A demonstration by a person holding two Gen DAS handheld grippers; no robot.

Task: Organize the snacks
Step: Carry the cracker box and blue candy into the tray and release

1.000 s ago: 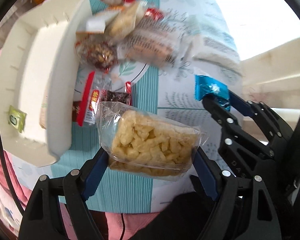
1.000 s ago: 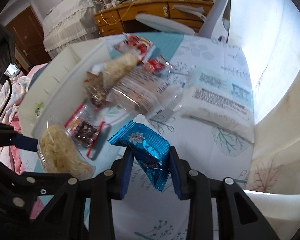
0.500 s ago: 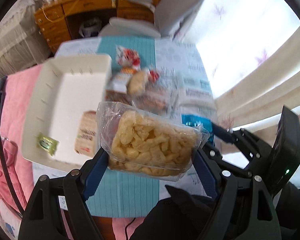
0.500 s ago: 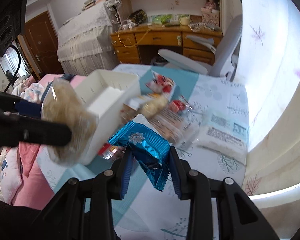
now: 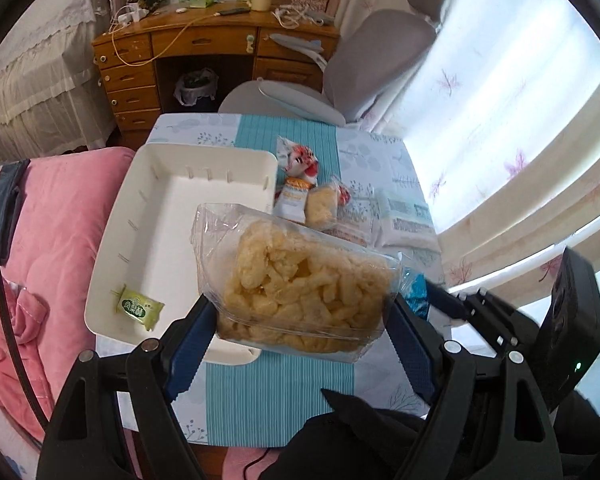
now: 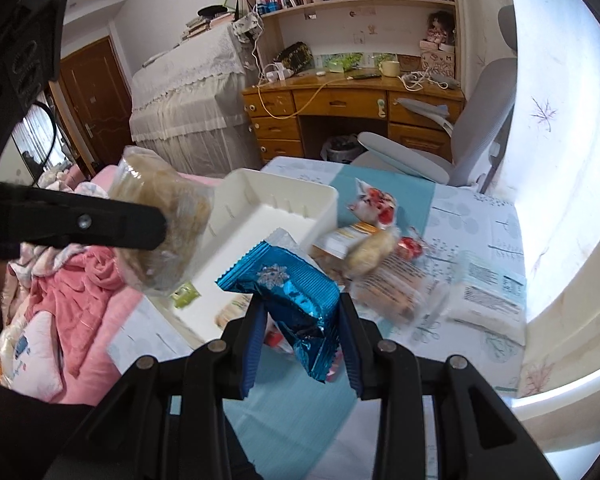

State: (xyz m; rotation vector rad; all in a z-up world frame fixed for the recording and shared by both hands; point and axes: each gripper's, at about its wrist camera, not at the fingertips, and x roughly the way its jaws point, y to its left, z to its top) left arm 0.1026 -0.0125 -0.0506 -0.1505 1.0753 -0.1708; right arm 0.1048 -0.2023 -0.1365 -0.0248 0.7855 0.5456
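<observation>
Clear plastic bag [image 5: 304, 284] of pale yellow puffs sits clamped between the left gripper [image 5: 300, 320] pads, held up in the air over the near end of the white tray [image 5: 112, 240]. Right gripper [image 6: 300, 316] is clenched on a blue foil pack [image 6: 288, 292] w/ a snowflake print, also off the table, just right of the tray.

Tray lies on the left part of the table [image 5: 284, 396], on a cloth w/ teal stripe & leaf print. Inside it: a small green pack [image 5: 138, 306] near the front left corner; right wrist view also shows a pale pack [image 6: 232, 308] beside it, partly hidden.

Rest of the snacks are piled right of the tray: red/white pack [image 5: 298, 160], orange/white pack [image 5: 294, 198], 2nd puff bag [image 5: 322, 208], a wide white pack [image 5: 408, 220] nearest the curtain [image 5: 520, 160]. Some are blurred, labels unreadable.

Behind the table: grey chair [image 5: 364, 64], wood desk [image 5: 180, 56]. Pink bedding [image 5: 48, 240] left of the table.
</observation>
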